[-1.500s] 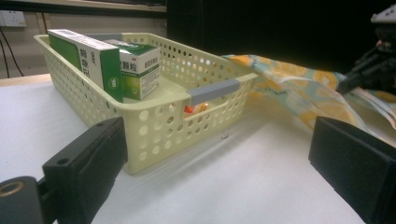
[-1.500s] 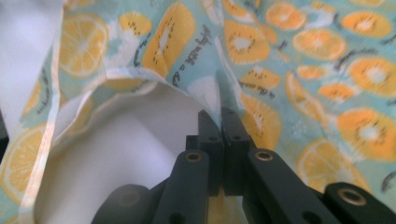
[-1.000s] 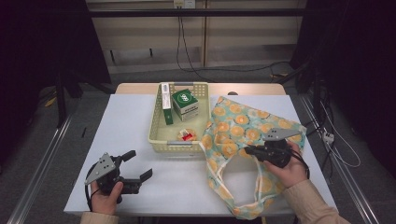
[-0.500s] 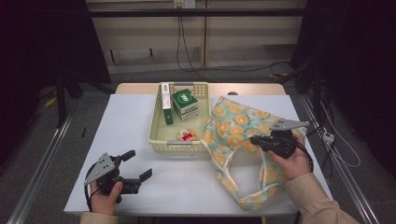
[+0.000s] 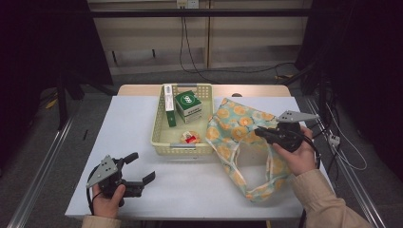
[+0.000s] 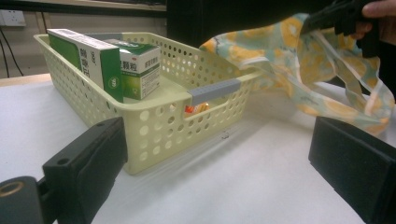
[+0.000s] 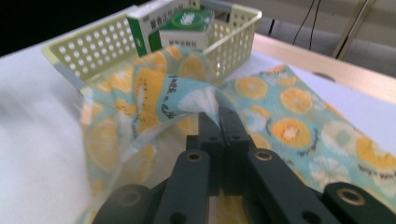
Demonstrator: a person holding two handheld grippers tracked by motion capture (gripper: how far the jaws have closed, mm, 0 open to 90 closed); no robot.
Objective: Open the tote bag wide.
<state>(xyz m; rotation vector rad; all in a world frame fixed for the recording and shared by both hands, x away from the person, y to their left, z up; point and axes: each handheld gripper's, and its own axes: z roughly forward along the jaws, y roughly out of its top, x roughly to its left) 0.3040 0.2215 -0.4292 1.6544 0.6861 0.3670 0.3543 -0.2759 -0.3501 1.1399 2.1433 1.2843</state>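
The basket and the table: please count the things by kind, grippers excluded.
Baskets: 1
Green-and-white boxes: 2, the long box and the square box
Small red-and-orange packet: 1
Fruit-print cloth bags: 1
Total: 5

The place reads as a lab or recording room set up for staged handling work, not a home. A plain white counter (image 5: 199,190) stands alone on a grey floor, with metal rails (image 5: 43,166) running along both sides of it. Dark curtains (image 5: 43,57) close off the left and right, and black cables (image 5: 190,52) hang down a bare panelled wall from a socket (image 5: 186,4) at the top. More cable and a plug (image 5: 334,140) lie on the floor at the right.
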